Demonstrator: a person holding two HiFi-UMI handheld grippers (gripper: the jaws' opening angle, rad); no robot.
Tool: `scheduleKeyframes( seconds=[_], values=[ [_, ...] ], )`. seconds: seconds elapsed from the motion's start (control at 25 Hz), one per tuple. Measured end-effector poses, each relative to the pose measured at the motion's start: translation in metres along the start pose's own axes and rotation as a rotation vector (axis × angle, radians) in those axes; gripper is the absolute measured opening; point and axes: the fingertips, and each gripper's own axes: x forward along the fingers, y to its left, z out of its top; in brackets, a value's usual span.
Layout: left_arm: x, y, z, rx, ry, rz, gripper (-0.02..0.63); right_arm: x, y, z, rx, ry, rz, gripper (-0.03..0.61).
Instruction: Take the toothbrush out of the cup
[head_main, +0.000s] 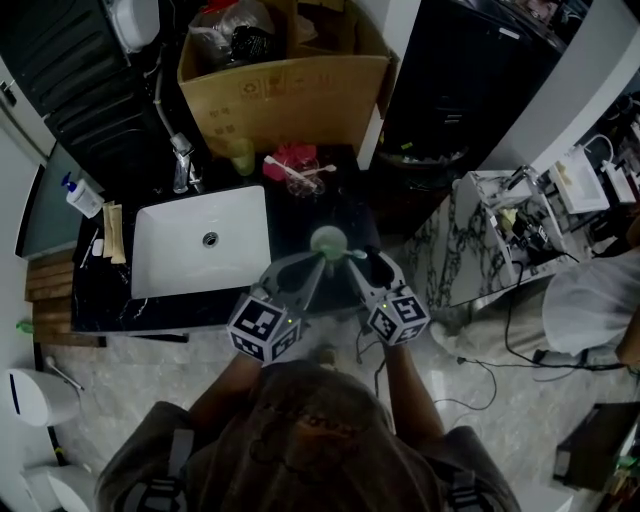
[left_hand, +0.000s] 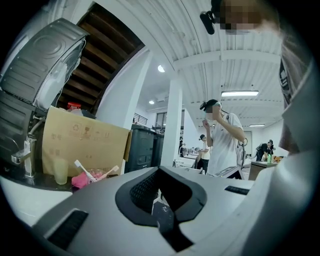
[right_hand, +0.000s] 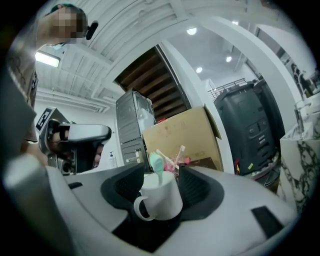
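Note:
A white cup (right_hand: 161, 197) with a handle stands on the black counter, in front of the sink (head_main: 200, 240). A green toothbrush (right_hand: 156, 162) leans inside it, head up. In the head view the cup (head_main: 326, 240) sits just ahead of both grippers. My right gripper (right_hand: 162, 179) is spread wide, with the cup between its jaws; I see no clear squeeze on it. My left gripper (left_hand: 159, 199) points past the cup toward the cardboard box, its pads together and holding nothing. From above, the left gripper (head_main: 308, 268) and right gripper (head_main: 362, 262) lie side by side.
At the back of the counter are a pink holder with other toothbrushes (head_main: 295, 165), a pale green cup (head_main: 241, 155), a faucet (head_main: 182, 160) and a cardboard box (head_main: 285, 85). A soap bottle (head_main: 82, 195) and a tube (head_main: 115, 232) lie left of the sink. People stand in the background.

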Motion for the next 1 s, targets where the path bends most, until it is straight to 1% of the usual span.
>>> scheduleKeyframes(
  seconds=[0.16,0.36,0.44,0.56,0.68,0.8,0.88,1.0],
  values=[
    [0.0,0.002,0.0,0.004,0.002,0.006,0.002,0.016,-0.002,-0.013,0.008,0.035,0.023,0.216],
    [0.001,0.002,0.0,0.005,0.003,0.009,0.002,0.024,-0.002,-0.014,0.002,0.04,0.034,0.215],
    [0.002,0.002,0.0,0.005,0.005,0.012,0.002,0.024,-0.003,-0.013,-0.001,0.037,0.033,0.186],
    [0.002,0.003,-0.001,0.006,0.005,0.014,0.002,0.023,-0.001,-0.011,-0.007,0.024,0.04,0.184],
    [0.001,0.004,-0.003,0.005,0.004,0.017,0.002,0.022,0.0,-0.011,-0.019,0.016,0.042,0.12],
    [0.002,0.005,-0.003,0.004,0.004,0.018,0.002,0.021,0.002,-0.009,-0.022,0.003,0.046,0.086],
    [0.002,0.005,-0.003,0.004,0.004,0.018,0.002,0.021,0.003,-0.007,-0.028,-0.005,0.045,0.053],
    [0.002,0.005,-0.002,0.005,0.005,0.015,0.002,0.022,0.004,-0.005,-0.032,-0.008,0.047,0.044]
  ],
)
